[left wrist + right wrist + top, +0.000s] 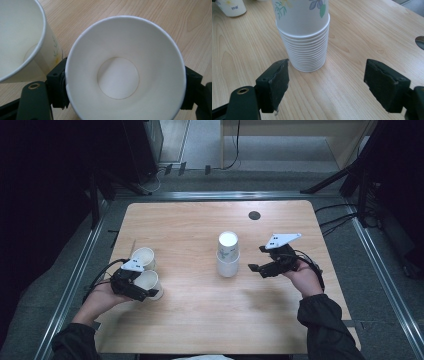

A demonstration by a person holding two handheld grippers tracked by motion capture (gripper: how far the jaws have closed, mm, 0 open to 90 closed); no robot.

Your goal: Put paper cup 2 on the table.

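In the high view, a light wooden bench [190,320] carries a stack of white paper cups with flower print [228,254] near its middle, standing upside down, base up. At the left edge stand two open white paper cups: the farther one [143,257] upright and free, the nearer one [150,283] just beside it, sitting between the jaws of the left tool [141,290], which the person's left hand holds low over the bench. The right tool [260,260] hangs just to the right of the stack, its jaws spread and apart from the cups. In the left gripper view, the nearer cup [125,72] is seen from above, mouth open, with a black jaw against its wall on either side; whether the pads still press on it I cannot tell. The farther cup [22,40] stands at the upper left, close beside it. In the right gripper view, the jaws stand wide with bare bench between them, and the stack [303,35] rises just beyond, untouched.
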